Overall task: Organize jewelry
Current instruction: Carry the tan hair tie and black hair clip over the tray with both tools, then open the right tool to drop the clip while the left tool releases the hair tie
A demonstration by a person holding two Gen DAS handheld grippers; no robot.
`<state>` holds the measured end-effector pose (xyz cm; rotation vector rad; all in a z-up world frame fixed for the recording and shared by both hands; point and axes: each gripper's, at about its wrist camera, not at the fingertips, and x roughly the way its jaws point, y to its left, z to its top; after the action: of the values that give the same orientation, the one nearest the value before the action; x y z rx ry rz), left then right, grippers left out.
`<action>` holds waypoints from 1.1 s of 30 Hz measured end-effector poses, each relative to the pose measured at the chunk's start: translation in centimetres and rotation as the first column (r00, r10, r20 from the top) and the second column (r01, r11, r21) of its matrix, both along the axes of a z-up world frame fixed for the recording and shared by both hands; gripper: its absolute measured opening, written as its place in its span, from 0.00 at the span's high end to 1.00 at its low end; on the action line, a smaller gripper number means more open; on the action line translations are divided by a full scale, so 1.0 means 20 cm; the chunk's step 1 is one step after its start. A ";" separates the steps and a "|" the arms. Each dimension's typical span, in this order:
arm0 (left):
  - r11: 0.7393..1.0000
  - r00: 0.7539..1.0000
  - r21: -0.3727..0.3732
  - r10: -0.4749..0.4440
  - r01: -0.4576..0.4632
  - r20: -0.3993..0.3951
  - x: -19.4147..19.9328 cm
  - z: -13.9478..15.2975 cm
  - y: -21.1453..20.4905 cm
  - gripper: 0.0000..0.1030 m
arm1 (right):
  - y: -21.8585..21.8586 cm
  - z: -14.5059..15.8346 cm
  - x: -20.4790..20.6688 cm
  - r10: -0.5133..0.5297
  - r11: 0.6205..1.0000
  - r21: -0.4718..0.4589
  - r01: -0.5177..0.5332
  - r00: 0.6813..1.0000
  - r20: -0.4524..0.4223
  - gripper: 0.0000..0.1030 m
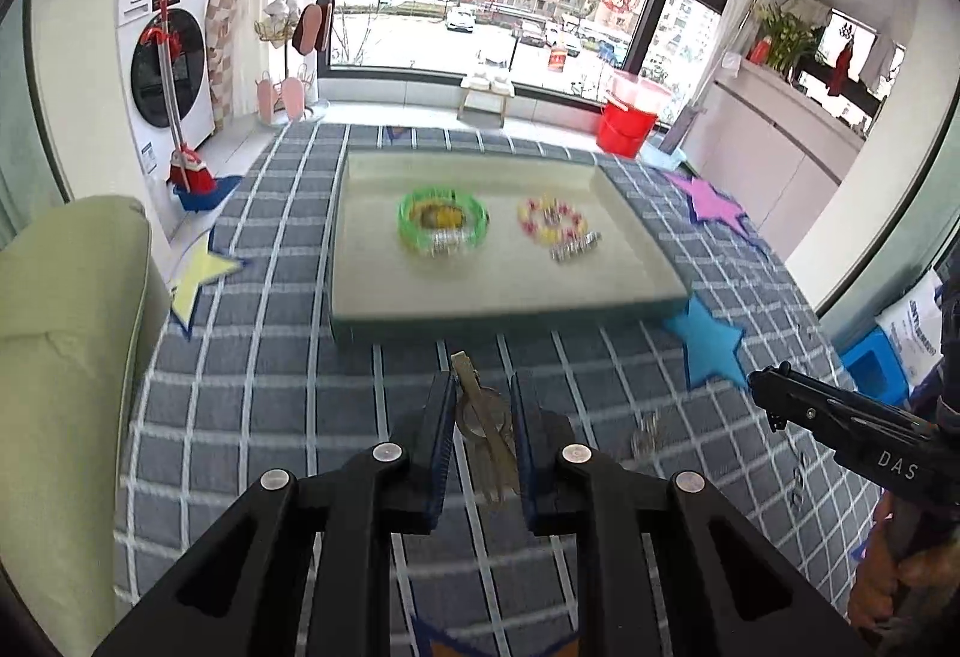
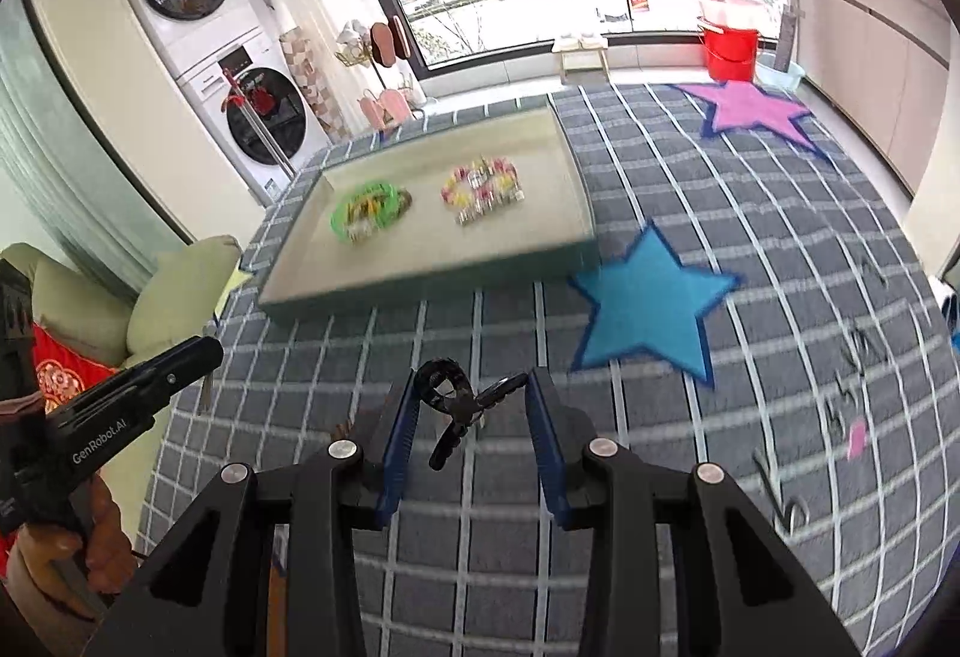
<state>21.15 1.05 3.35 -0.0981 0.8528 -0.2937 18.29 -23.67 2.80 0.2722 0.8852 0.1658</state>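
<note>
Two blurred trinkets in tongs: brassy hairpin (image 1: pixel 480 417), black piece (image 2: pixel 456 399).

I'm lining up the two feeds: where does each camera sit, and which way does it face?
Left wrist: on the left tongs, looking down over a gold clip toward the tray; the right tongs show at right.
Right wrist: on the right tongs, holding a black clip, facing the tray; the left tongs and a hand show at left.
Shared: tray, green bracelet, blue star.
</note>
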 end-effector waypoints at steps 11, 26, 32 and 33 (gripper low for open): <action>1.000 1.000 0.001 -0.006 0.006 0.011 0.39 0.01 -0.01 0.68 | 0.06 0.05 0.44 0.021 1.000 0.005 -0.021 1.000 0.001 0.61; 0.998 0.996 0.051 -0.025 0.029 -0.090 0.74 -0.27 -0.07 0.68 | 0.08 -0.18 0.84 0.002 0.997 -0.073 -0.007 0.997 -0.072 0.61; 0.996 0.993 0.071 -0.039 0.047 -0.111 0.79 -0.35 -0.11 0.68 | 0.07 -0.28 0.92 -0.019 0.995 -0.096 0.009 0.994 -0.105 0.61; 0.996 0.993 0.078 -0.042 0.050 -0.109 0.79 -0.35 -0.12 0.68 | 0.08 -0.30 0.92 -0.019 0.995 -0.102 0.008 0.994 -0.109 0.61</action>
<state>36.96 -1.26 -3.62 -0.0194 0.9735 -0.2991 36.75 -22.16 -3.14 0.1939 0.9977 0.0935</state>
